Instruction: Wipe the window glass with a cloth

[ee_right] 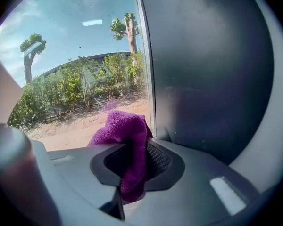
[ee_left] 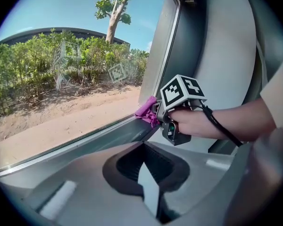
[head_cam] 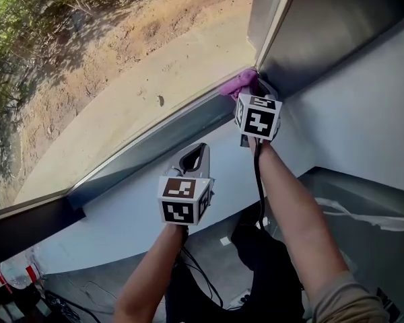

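Purple cloth [ee_right: 125, 135] is clamped in my right gripper [ee_right: 132, 173]: jaws closed on it, one fold hanging down through the pads, the rest bunched out front.

Head view: cloth [head_cam: 239, 83] sits upper centre of frame, pressed into the bottom corner of the glass [head_cam: 121, 79], where the bottom rail [head_cam: 161, 143] meets the upright post [head_cam: 269, 19]. Right gripper [head_cam: 252, 91] is just below and right of it, nose into that corner, marker cube facing the camera. A black cable [head_cam: 258, 180] runs down along my right forearm.

Left gripper [head_cam: 195, 157] is centre frame, lower and well apart from the cloth, over the grey wall under the rail. Its own view: jaws [ee_left: 146, 173] together, nothing between them, aimed at the rail. Same view shows the cloth [ee_left: 147, 111] mid-frame against the corner, with the right gripper [ee_left: 156, 113] behind it and my hand [ee_left: 188, 124] on the handle.

Through the glass: sandy ground, shrubs, a tree [ee_left: 114, 13] at top centre.
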`<state>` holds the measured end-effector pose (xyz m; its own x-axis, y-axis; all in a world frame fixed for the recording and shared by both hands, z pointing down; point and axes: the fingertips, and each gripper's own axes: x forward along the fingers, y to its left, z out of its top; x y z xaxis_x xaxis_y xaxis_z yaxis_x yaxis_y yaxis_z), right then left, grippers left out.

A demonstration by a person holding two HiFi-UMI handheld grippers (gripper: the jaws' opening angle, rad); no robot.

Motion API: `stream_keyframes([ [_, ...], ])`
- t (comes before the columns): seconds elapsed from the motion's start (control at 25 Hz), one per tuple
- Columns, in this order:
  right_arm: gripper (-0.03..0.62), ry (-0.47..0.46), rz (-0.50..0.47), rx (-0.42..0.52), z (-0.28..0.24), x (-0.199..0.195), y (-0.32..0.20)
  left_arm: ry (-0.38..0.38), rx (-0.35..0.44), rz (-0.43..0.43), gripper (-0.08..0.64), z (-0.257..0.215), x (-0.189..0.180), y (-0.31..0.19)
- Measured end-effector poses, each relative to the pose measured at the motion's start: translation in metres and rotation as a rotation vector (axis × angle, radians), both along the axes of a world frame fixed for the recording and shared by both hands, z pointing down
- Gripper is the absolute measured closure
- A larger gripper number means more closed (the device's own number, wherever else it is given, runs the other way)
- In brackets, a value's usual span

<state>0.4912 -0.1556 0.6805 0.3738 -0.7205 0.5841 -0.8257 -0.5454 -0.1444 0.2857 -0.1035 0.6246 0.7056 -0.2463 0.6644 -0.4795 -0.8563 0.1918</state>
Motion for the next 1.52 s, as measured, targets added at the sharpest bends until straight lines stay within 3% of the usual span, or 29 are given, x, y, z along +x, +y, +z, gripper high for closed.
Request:
stream_keyframes([
  [0.36,0.509,0.034,-0.039,0.07,-0.055,-0.044,0.032,0.081,0.008,0.062,0.56,-0.042,-0.017,0.008],
  [0.8,0.509,0.22,-0.141,0.205,-0.233,-0.143,0.114,0.249,0.023,0.128,0.56,-0.174,-0.067,0.052],
  [0.96,0.509,0.28,-0.171,0.261,-0.31,-0.198,0.141,0.325,0.051,0.172,0.56,-0.238,-0.099,0.067],
  [1.16,0.509,0.316,-0.143,0.333,-0.382,-0.268,0.172,0.4,0.118,0.258,0.56,-0.308,-0.148,0.081],
  [1.36,0.509,0.34,-0.142,0.424,-0.46,-0.35,0.197,0.458,0.09,0.32,0.56,-0.366,-0.219,0.1],
  [1.52,0.509,0.372,-0.173,0.468,-0.519,-0.413,0.213,0.503,0.118,0.372,0.56,-0.414,-0.269,0.115],
])
